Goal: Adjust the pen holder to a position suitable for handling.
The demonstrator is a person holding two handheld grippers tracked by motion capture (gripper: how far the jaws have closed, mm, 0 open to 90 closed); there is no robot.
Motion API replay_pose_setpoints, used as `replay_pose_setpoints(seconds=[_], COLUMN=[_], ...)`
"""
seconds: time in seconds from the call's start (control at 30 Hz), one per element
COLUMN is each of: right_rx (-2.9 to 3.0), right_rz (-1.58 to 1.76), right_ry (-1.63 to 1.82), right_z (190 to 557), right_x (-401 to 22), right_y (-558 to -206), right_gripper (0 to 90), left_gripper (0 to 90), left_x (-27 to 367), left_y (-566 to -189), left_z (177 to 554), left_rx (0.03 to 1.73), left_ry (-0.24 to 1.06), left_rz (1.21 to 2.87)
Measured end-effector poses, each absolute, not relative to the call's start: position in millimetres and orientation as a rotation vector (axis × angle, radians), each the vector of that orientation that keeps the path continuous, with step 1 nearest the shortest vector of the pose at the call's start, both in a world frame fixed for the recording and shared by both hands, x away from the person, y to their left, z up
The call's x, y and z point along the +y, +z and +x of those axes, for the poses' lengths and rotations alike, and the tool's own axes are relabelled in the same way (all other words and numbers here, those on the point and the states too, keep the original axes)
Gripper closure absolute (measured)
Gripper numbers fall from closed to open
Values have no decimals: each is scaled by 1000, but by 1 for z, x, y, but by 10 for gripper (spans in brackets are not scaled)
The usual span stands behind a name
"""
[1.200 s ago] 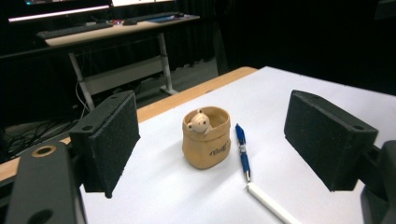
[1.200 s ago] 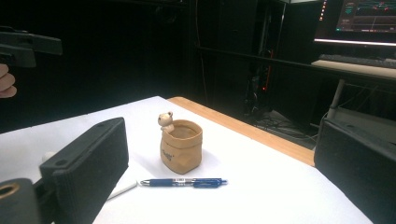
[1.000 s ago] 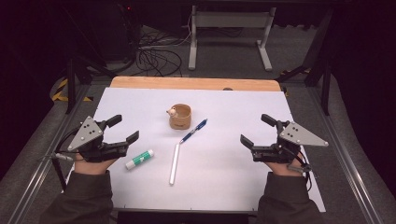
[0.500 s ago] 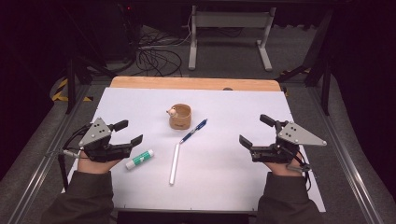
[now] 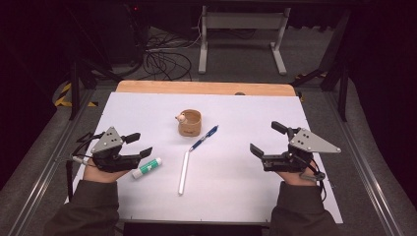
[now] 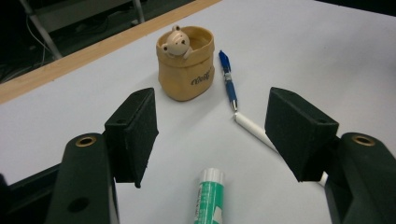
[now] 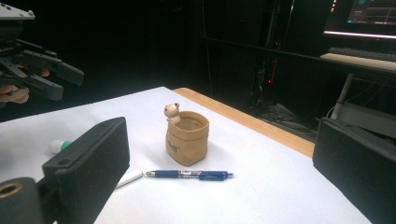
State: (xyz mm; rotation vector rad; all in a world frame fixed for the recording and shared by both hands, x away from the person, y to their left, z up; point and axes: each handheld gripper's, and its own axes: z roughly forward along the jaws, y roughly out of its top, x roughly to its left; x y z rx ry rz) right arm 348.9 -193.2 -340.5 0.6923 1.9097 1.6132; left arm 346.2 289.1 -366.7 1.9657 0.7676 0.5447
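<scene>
With the left gripper (image 6: 212, 140) spread wide over the glue stick (image 6: 207, 196), probably lower squarely, centring its fingers; right gripper (image 5: 268, 140) gapes empty

A dim lab: white-topped table (image 5: 236, 196), floor cables (image 5: 164, 61), lit monitor (image 7: 362, 18), metal stand (image 5: 241, 29)

Left tool (image 5: 138, 145), right tool (image 5: 266, 138) agape
</scene>
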Motion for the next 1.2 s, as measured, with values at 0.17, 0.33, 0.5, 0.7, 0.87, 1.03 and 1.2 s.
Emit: replay_pose_setpoints(seconds=[0.17, 0.33, 0.5, 0.7, 0.87, 1.03, 1.2], right_rx=[1912, 1909, 1912, 1915, 1920, 1927, 1932], right_rz=[689, 690, 688, 685, 680, 677, 668], right_ry=[1612, 1616, 1615, 1614, 1614, 1610, 1609], right_z=[349, 349, 348, 348, 349, 348, 349], right_x=[-194, -195, -194, -193, -193, -192, -191], right_y=[-340, -340, -340, -340, -340, -340, -340], right_gripper=[45, 45, 46, 46, 46, 47, 49], left_gripper=[369, 379, 385, 392, 399, 406, 415], left_x=[293, 297, 301, 307, 311, 313, 315], left_y=[-372, -379, -386, -392, -398, -405, -414], left_z=[345, 342, 339, 336, 333, 331, 333], left_rx=[779, 789, 795, 804, 810, 816, 818], left_ry=[540, 529, 522, 512, 500, 481, 461], left_rz=[1974, 1996, 2017, 2036, 2053, 2071, 2106])
